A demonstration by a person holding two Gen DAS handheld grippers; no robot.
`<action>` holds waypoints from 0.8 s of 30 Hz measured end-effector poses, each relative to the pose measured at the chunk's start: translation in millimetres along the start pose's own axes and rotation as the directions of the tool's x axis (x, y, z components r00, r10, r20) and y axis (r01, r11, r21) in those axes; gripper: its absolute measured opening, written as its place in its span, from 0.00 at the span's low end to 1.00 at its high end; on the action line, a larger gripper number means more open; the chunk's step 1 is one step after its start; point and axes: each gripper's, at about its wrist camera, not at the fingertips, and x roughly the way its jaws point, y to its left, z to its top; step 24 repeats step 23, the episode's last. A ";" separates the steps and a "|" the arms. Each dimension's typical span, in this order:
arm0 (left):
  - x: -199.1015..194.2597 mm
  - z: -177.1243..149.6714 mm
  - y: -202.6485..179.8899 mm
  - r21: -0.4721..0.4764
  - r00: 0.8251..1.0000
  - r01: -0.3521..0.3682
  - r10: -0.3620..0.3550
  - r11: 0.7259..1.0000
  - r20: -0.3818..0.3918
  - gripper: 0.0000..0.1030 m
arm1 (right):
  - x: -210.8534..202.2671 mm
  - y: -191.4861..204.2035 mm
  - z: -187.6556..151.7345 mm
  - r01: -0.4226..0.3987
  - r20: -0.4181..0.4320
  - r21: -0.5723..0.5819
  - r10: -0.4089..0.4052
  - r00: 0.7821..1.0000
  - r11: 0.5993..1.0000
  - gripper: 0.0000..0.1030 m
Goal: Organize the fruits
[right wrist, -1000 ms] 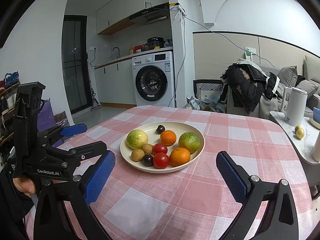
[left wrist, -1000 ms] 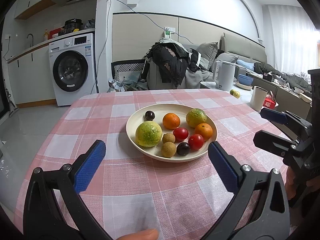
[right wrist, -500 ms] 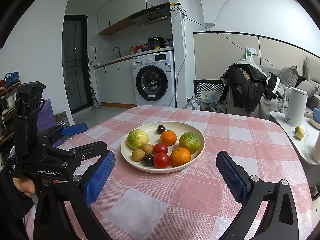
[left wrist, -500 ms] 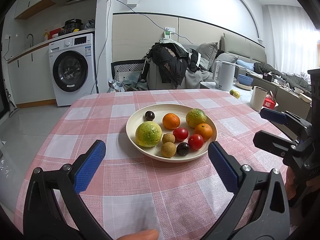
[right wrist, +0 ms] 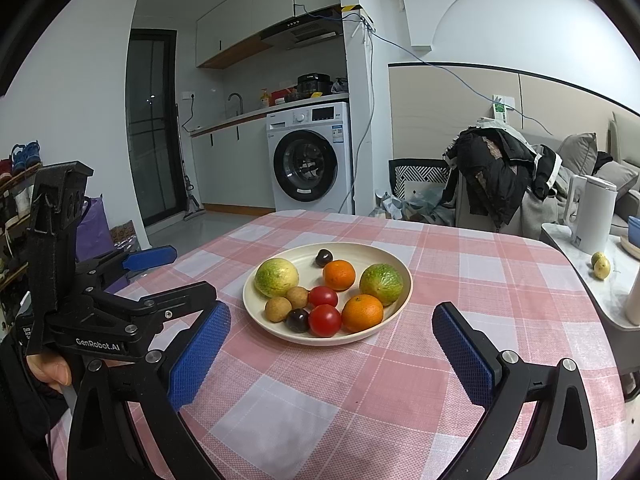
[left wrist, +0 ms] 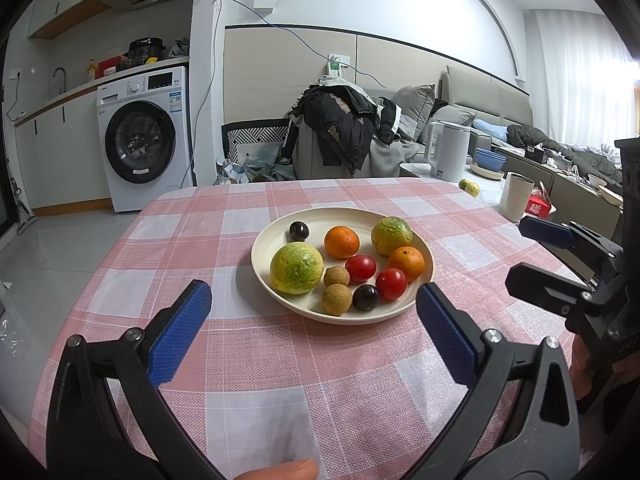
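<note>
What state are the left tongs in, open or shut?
Open: the left tongs have blue pads spread wide, holding nothing, short of the plate.

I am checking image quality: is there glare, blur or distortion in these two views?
Left wrist view: window at the right overexposed, walls bent by fisheye, plate sharp. Right wrist view: even light, dark corners, fruit sharp, tongs edges stretched.

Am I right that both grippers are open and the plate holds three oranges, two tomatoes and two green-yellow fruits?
Not quite: the plate holds two oranges, not three, as the left wrist view shows. The rest stands.
</note>
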 end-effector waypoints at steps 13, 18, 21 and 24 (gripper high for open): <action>-0.3 0.2 0.9 0.000 1.000 0.000 0.000 1.000 0.000 0.99 | -0.3 0.3 0.3 0.000 0.000 0.000 0.000 1.000 1.000 1.00; -0.4 0.3 0.9 0.000 1.000 0.001 -0.001 1.000 0.001 0.99 | -0.2 0.4 0.2 0.000 -0.001 0.000 0.000 1.000 1.000 1.00; 0.4 -0.2 -0.1 0.000 1.000 0.001 -0.001 1.000 0.002 0.99 | -0.2 0.4 0.4 0.001 -0.002 0.000 -0.001 1.000 1.000 1.00; 1.2 -0.3 -0.4 -0.001 1.000 0.001 -0.001 1.000 -0.001 0.99 | 0.1 1.2 -0.1 0.000 -0.002 -0.001 0.000 1.000 1.000 1.00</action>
